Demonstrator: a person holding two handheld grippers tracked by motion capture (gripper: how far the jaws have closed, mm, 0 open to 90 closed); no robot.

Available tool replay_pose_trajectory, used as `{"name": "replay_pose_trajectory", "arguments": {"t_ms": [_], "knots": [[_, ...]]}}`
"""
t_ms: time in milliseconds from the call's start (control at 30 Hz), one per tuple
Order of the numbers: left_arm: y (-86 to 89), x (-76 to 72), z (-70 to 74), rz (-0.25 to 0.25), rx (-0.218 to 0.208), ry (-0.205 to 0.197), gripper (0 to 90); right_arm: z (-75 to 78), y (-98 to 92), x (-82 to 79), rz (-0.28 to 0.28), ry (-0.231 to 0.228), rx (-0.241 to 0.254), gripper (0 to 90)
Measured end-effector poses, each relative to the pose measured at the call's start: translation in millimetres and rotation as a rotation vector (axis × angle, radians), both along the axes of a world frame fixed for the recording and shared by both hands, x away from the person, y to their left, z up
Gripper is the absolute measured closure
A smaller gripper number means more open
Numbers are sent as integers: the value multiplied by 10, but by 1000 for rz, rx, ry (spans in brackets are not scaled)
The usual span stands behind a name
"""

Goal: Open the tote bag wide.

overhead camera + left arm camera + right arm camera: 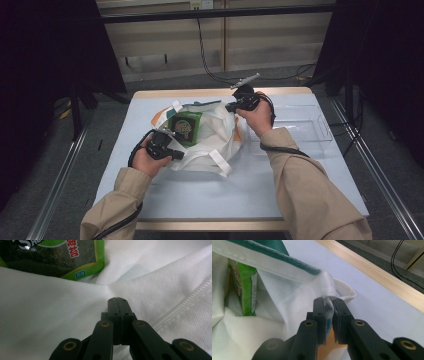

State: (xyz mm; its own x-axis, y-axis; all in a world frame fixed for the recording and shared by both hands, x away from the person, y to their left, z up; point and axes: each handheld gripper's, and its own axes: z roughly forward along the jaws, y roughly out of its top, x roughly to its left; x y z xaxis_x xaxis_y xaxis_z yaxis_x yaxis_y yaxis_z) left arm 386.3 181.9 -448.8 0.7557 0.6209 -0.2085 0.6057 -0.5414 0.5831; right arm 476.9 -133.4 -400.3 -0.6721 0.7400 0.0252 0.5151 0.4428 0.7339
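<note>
A white cloth tote bag [215,135] lies open in the middle of the table, and a green seaweed snack packet [186,126] stands inside it. My left gripper [180,156] is at the bag's near left edge. Its jaws [117,299] are shut, and the white fabric [37,315] puckers into their tips just below the packet [57,257]. My right gripper [229,106] is at the bag's far right rim. There its jaws [329,301] clamp a fold of the white, green-trimmed rim [274,307], with the packet [245,287] showing inside the bag at the left.
A clear plastic tray [300,122] sits on the right side of the white table cover [200,190]. The wooden table edge [387,282] runs just beyond the bag. Cables [210,70] trail across the floor behind the table.
</note>
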Motion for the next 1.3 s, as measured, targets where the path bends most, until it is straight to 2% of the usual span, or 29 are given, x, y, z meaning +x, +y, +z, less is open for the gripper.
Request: {"name": "replay_pose_trajectory", "arguments": {"t_ms": [500,633,667,800,867,1100,1200,1300], "knots": [[-4,8,-15,-2,-3,0,900,-158,36,56,-3,42,-35,820],[-5,9,-17,-1,-3,3,900,-190,36,67,11,48,-41,820],[9,21,-10,-23,16,2,900,-200,36,73,15,42,-47,821],[13,26,-12,-26,24,-1,900,-224,35,76,23,56,-65,840],[-4,12,-21,-2,7,-2,900,-238,33,72,16,65,-60,841],[-4,14,-26,-1,7,2,900,-262,39,72,19,66,-72,850],[-12,5,-36,14,-6,1,900,-278,46,79,28,57,-82,851],[-14,5,-36,13,-5,2,900,-293,50,78,25,67,-92,852]]}}
